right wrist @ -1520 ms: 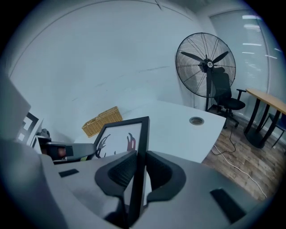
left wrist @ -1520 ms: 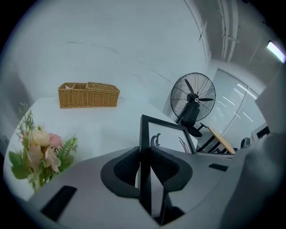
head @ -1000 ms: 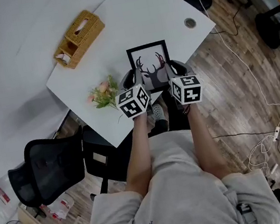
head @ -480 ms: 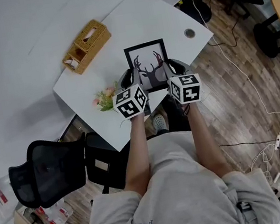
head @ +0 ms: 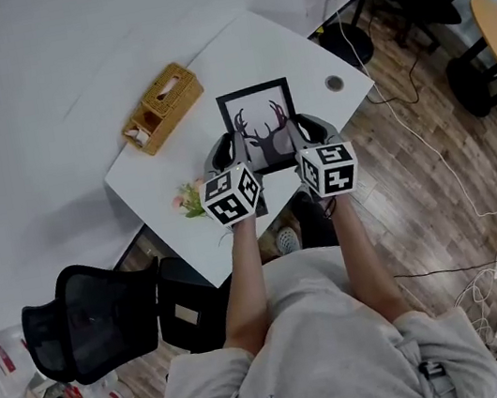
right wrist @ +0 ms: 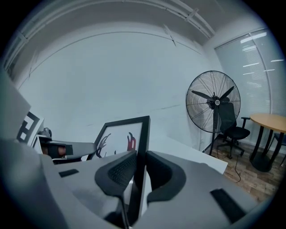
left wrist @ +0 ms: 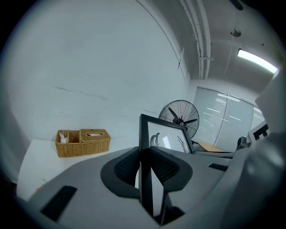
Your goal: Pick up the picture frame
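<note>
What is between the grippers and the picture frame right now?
Nothing visible. The left gripper is clamped on the left edge of the picture frame, and the right gripper is clamped on its right edge.

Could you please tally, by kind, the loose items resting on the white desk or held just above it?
picture frame: 1
wicker basket: 1
flower bunch: 1
Total: 3
</note>
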Tool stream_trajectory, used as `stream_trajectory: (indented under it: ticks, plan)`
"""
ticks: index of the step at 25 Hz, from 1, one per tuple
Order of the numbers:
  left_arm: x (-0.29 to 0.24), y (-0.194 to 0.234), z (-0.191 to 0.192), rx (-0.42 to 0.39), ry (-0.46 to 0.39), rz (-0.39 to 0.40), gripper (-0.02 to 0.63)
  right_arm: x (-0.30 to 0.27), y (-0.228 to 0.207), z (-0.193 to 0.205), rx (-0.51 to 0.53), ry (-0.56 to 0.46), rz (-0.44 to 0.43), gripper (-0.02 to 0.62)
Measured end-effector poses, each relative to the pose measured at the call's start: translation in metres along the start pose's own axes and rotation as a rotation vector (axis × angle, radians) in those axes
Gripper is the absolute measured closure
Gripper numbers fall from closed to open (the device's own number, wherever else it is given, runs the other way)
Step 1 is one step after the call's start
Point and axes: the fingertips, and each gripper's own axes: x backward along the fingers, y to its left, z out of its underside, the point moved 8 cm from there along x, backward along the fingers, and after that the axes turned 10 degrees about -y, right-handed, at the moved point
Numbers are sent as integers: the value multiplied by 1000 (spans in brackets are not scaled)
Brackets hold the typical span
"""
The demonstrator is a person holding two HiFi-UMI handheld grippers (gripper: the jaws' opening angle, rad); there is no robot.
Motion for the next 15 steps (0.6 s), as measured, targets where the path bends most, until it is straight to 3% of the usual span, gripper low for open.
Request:
stream_trajectory:
  ticks: [15]
  plan:
    - [7,-24,-53,-94,-129,63,517,13,5,-52,30,-144,14,522]
